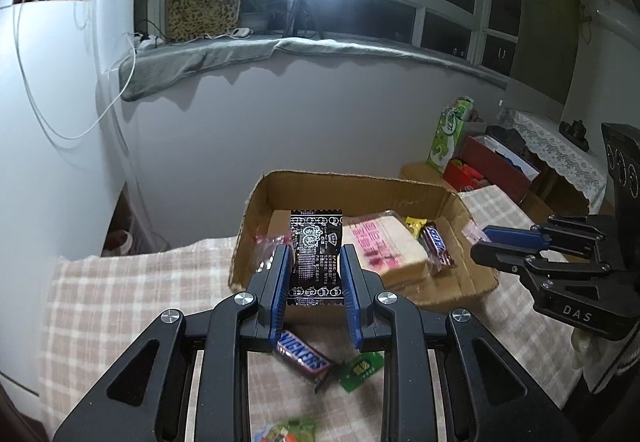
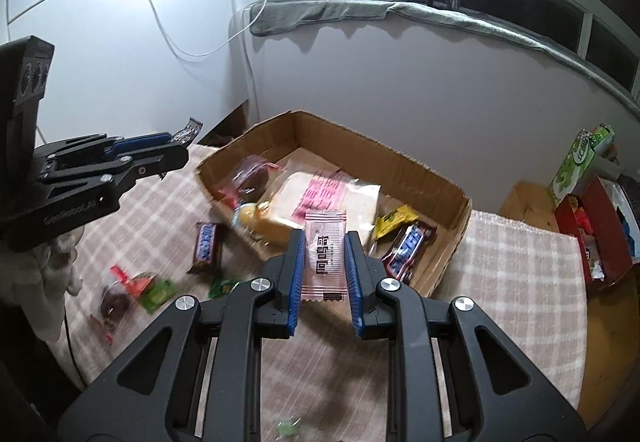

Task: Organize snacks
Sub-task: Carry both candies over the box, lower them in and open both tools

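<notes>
Carriage of two sachets toward the cardboard box [image 1: 460, 274] is the step in hand. The left gripper [image 1: 316, 262] pinches a black sachet [image 1: 316, 242] upright, at the box's near wall. The right gripper [image 2: 325, 262] pinches a pink sachet [image 2: 325, 254], also at the near wall. Inside the box lie a wrapped sandwich [image 2: 320, 198] and a Snickers bar [image 2: 404, 250]. Another Snickers bar [image 2: 207, 247] and small green packets [image 2: 158, 294] rest on the checked cloth [image 2: 512, 274] outside the box. Recommendation: advance each gripper past the wall, release low over a bare patch of box floor, one side at a time to avoid collision.
</notes>
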A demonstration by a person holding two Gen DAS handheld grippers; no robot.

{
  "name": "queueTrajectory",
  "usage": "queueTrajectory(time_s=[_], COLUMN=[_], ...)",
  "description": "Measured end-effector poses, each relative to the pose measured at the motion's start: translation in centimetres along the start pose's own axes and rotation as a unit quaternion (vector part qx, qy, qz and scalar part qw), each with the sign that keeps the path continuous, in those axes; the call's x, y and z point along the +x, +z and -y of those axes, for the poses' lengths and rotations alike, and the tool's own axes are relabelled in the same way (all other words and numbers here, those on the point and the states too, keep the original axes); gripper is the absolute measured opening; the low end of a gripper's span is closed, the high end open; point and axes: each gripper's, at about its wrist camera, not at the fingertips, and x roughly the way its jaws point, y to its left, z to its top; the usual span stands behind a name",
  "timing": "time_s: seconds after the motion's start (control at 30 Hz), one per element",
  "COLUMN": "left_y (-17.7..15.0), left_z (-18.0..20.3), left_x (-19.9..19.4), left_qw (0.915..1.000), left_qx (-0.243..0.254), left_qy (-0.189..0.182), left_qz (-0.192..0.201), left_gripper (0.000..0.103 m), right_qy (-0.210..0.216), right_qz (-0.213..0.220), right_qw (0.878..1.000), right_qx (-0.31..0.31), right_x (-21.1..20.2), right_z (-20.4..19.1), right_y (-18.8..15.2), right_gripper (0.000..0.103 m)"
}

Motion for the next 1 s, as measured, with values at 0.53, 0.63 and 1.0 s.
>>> queueTrajectory(time_s=[0.53, 0.63, 1.0], left_y=[2.1, 2.2, 2.3], left_z=[0.4, 0.6, 0.8], left_x=[4.3, 4.9, 5.7], left_qw=[0.9998, 0.9997, 0.9995], left_qx=[0.005, 0.008, 0.011], left_qy=[0.003, 0.003, 0.004], left_qz=[-0.019, -0.022, -0.029], left_gripper=[0.023, 0.023, 0.023], right_qy=[-0.028, -0.034, -0.041], right_qz=[-0.018, -0.021, -0.025], right_qw=[0.999, 0.999, 0.998], right_qx=[0.032, 0.035, 0.035], right_x=[4.8, 5.3, 6.1], right_z=[3.6, 4.0, 4.8], right_y=[3.1, 3.1, 3.0], right_gripper=[0.02, 0.02, 0.021])
